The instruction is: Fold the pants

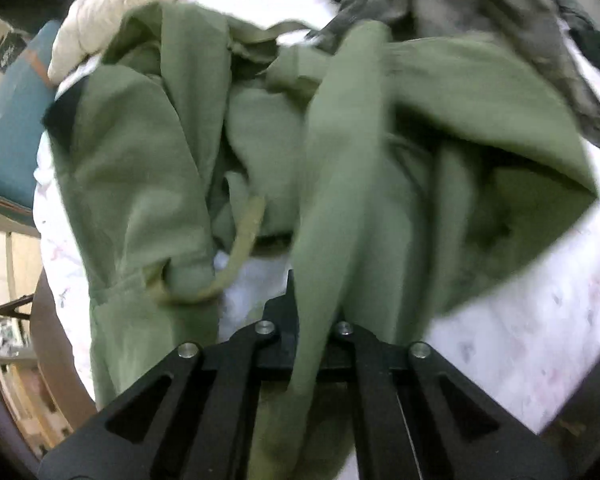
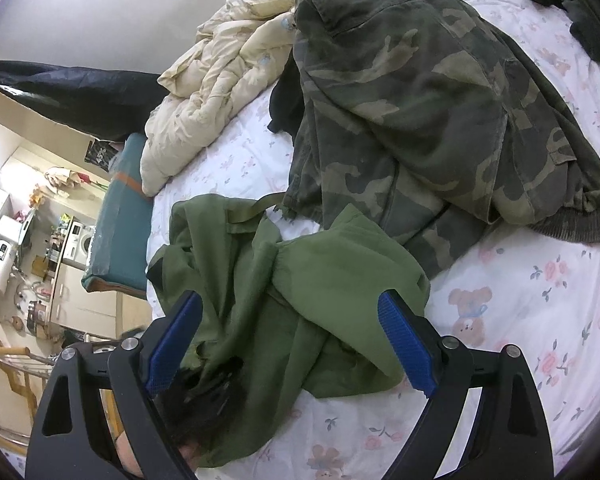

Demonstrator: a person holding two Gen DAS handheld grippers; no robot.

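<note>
My left gripper (image 1: 316, 320) points steeply down, fingers clamped on a fold of the green pants (image 2: 284, 304), crumpled on the bed (image 2: 540, 320). My right gripper (image 2: 290, 344) angles downward above them, fingers wide apart, holding nothing.

the pants (image 2: 300, 300) are olive green, of thin plain cloth, and lie crumpled in a loose heap on the flowered bed sheet (image 2: 540, 320), near the bed's edge. a ridge of their fabric (image 1: 332, 240) is drawn up in a taut fold, pinched at its near end. a drawstring cord (image 1: 240, 248) curls out of the bunched waistband. one flat strap reaches toward the camouflage jacket (image 2: 420, 100), whose hem overlaps the far edge of the pants.
</note>
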